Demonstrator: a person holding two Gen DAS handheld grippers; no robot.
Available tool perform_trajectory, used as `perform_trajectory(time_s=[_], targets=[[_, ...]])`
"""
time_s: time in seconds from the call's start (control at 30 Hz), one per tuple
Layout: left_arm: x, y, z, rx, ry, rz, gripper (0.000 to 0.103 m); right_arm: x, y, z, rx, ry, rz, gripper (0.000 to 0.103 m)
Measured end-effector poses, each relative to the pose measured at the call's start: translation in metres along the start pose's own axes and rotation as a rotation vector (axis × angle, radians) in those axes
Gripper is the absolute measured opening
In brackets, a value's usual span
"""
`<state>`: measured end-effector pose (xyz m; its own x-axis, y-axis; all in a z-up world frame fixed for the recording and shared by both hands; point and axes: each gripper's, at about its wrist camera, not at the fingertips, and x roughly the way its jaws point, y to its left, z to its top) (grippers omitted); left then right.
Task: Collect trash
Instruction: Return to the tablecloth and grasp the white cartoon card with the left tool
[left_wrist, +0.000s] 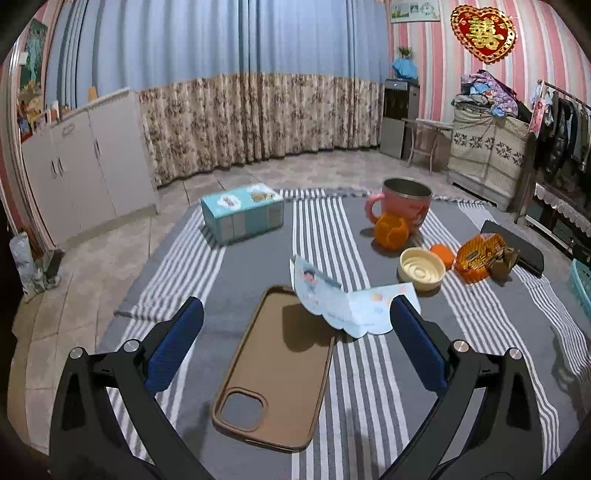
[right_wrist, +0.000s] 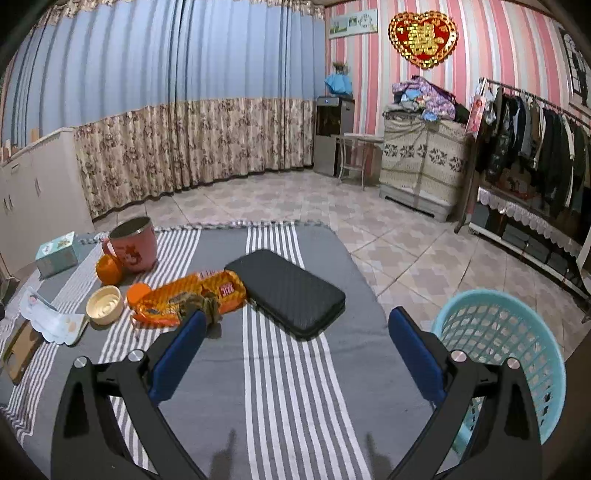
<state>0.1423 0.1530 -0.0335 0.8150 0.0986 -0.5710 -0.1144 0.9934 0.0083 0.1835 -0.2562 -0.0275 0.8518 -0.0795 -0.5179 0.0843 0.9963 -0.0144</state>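
Both hand-held grippers, left (left_wrist: 297, 317) and right (right_wrist: 297, 328), hover spread above the striped cloth (right_wrist: 288, 387).

We see a brown phone case (left_wrist: 275, 365), a tissue box (left_wrist: 242, 214), a pink mug (left_wrist: 402, 205) and a black wallet (right_wrist: 286, 291) on our striped cloth (right_wrist: 288, 387).

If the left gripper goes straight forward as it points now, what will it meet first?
Probably the brown phone case, lying between the open fingers of the left gripper; the folded paper card sits just past it. Depth is uncertain.
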Motion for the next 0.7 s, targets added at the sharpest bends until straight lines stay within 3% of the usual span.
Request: perform_trajectory(time_s=[0.33,0.53,0.7], targets=[[0.051,-0.006,0.016,-0.03,0.092,-0.064,0.094,0.023,-0.01,-0.011,0.052,0.071,-0.007,0.097],[0.079,-0.019,0.017,0.004,0.164,-0.138,0.06,0.032,-0.007,-0.012,0.032,0.108,-0.004,0.097],[0.086,-0.027,0.018,0.02,0.166,-0.159,0.015,0.038,0.011,-0.01,0.009,0.129,0.048,0.097]])
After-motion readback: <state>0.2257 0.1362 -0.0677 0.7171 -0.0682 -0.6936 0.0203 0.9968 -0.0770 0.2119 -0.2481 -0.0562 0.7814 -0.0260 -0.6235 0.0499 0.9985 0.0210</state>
